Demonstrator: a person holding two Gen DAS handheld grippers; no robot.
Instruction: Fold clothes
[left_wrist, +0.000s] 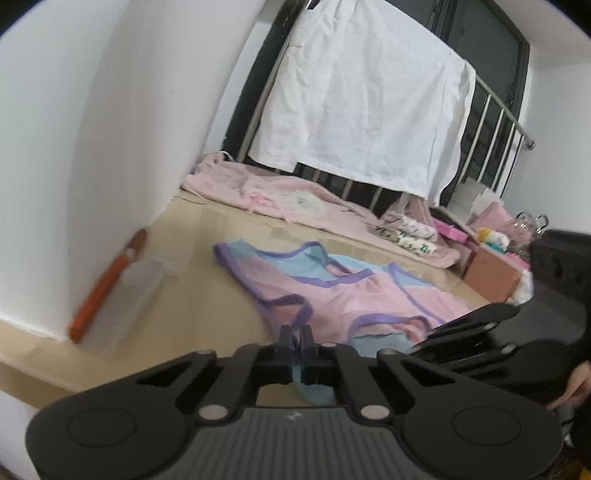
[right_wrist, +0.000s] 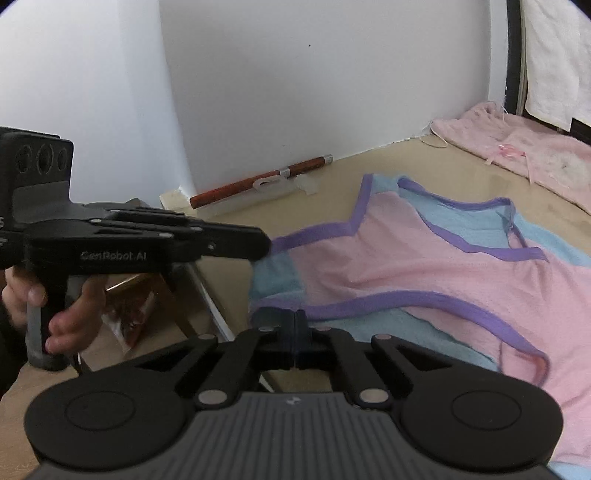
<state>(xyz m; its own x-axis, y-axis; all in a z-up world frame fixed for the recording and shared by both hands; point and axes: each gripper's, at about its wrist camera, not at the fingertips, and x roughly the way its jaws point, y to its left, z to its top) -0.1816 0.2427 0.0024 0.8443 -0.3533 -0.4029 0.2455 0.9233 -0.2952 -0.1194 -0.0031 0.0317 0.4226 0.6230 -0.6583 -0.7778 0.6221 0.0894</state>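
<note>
Black jaws of the left gripper (left_wrist: 295, 338) fill the bottom of the left wrist view, clenched on a purple-edged hem of the one garment (left_wrist: 332, 295), with blue cloth showing between and under the pads; at the lower right of that frame the right gripper (left_wrist: 476, 325) lies tilted over the garment's near edge. From the right wrist view its two jaws meet flat at the lower middle, pressed together at the blue edge of the garment; whether cloth is caught between them cannot be told. One garment only is being handled: a pink and blue sleeveless top with purple binding, spread flat on the tan floor (left_wrist: 207, 251), at the centre of the left view and the right half of the right view. One hand (right_wrist: 44, 306) at the left edge grips the left tool's handle. Along the white wall (left_wrist: 92, 147) lies one red stick (right_wrist: 258, 181) beside one clear plastic piece (right_wrist: 291, 186). One pink blanket (left_wrist: 280, 195) lies farther back; one white sheet (left_wrist: 369, 92) hangs on a metal railing (left_wrist: 502, 122) at the upper right; one brown box (left_wrist: 491, 273) sits at the right.
</note>
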